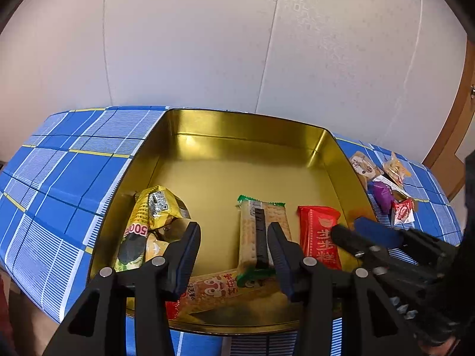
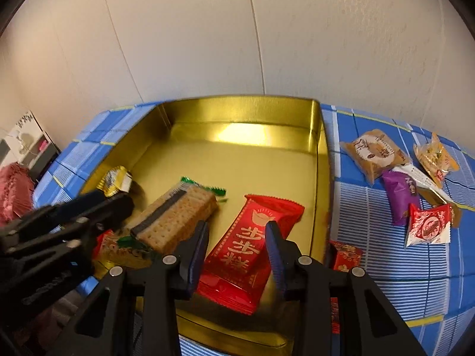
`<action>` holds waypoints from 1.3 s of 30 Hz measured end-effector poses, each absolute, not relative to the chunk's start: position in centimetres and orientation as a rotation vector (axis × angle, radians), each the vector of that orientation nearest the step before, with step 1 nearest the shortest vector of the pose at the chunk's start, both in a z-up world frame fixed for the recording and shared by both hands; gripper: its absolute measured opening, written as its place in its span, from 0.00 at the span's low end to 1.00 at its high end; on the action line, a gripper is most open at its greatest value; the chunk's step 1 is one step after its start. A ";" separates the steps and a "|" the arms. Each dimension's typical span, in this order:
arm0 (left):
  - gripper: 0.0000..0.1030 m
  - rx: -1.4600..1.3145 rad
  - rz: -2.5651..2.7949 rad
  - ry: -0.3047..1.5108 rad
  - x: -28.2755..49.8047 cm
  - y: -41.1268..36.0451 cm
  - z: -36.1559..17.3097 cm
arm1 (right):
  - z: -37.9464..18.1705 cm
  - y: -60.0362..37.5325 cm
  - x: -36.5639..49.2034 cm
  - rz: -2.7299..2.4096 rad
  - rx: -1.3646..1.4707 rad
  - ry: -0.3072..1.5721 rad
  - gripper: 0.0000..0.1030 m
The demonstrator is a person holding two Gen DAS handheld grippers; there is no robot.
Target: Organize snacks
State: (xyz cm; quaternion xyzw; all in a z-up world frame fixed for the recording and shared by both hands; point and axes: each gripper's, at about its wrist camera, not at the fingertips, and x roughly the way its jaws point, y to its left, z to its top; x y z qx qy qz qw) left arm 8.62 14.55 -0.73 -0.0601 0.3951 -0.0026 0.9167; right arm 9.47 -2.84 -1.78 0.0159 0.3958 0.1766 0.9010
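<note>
Right wrist view: red snack pack (image 2: 249, 249) flat in gold tin (image 2: 322, 160), between parted, non-touching right gripper (image 2: 236, 255) fingers. Left gripper (image 1: 234, 255) spread, empty, over tin. Blue checked tablecloth (image 2: 386, 267) beneath, loose snacks (image 2: 400, 192) alongside, pale wall (image 2: 237, 29) behind.

An open tin (image 2: 322, 160) sits on the cloth-covered counter (image 2: 386, 261), backed by the wall. Inside it, along the near side, lie a crumpled packet (image 1: 154, 222) at the left, a cracker pack (image 2: 178, 219) in the middle, and a flat wrapped cake (image 2: 252, 246) at the right. Outside the tin, on the counter to its right, a cluster of small wrapped snacks (image 2: 400, 190) lies close together.
</note>
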 end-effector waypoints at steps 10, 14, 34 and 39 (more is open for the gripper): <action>0.46 -0.133 -0.068 0.807 8.7 13.6 -0.8 | 0.1 -8.8 7.5 0.297 0.076 0.762 0.39; 0.46 -0.127 -0.097 0.781 8.4 12.8 -0.5 | -0.7 -13.6 7.2 0.219 0.083 0.790 0.39; 0.46 0.010 -0.282 0.679 6.2 6.2 0.1 | -2.8 -23.9 10.5 0.093 0.262 0.851 0.70; 0.46 0.016 -0.300 0.669 5.9 5.4 0.1 | -3.0 -24.0 14.0 0.063 0.359 0.885 0.70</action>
